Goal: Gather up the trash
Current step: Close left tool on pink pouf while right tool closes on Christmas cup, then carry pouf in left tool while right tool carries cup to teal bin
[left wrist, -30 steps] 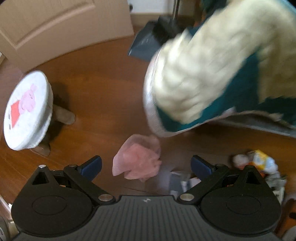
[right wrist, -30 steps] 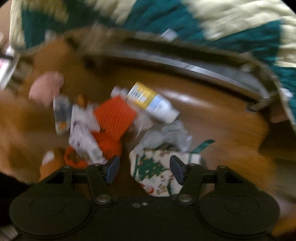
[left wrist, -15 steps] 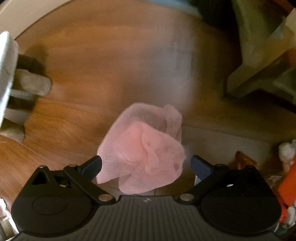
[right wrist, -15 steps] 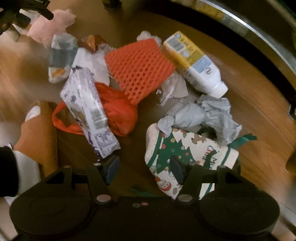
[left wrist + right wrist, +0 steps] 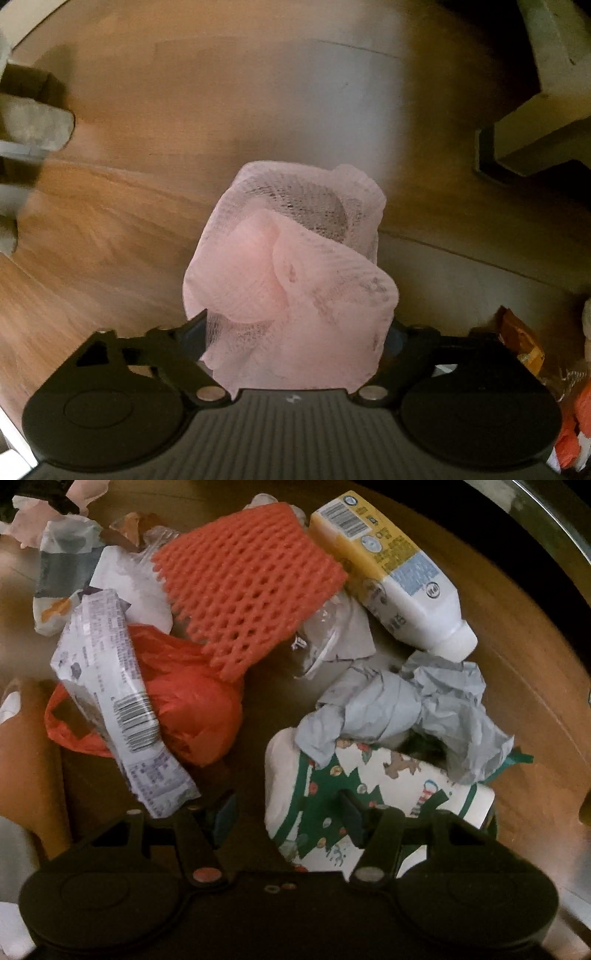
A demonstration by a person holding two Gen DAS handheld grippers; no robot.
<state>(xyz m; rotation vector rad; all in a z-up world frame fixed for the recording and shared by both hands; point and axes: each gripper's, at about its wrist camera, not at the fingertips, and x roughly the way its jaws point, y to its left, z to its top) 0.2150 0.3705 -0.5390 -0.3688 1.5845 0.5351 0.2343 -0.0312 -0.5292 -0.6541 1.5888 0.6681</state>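
A crumpled pink mesh wad (image 5: 291,288) lies on the wooden floor. My left gripper (image 5: 295,328) points down over it and its jaws are closing, with the wad between them. The mesh edges lap over both fingertips, and no firm squeeze shows. In the right wrist view a trash pile holds an orange foam net (image 5: 247,579), a yellow-and-white bottle (image 5: 391,576), crumpled grey paper (image 5: 406,705), a red plastic bag (image 5: 188,701), a purple-white wrapper (image 5: 118,701) and a Christmas-print paper packet (image 5: 373,786). My right gripper (image 5: 288,812) is open, straddling that packet's left edge.
A stool leg (image 5: 33,122) stands at the left and a furniture base (image 5: 535,110) at the upper right of the left wrist view. More wrappers (image 5: 517,339) lie at its right edge. A brown slipper-like shape (image 5: 26,760) sits left of the pile.
Both grippers have dropped toward the floor. The pink mesh now fills the space between my left jaws, which have narrowed. The right gripper has come down over the Christmas-print packet.
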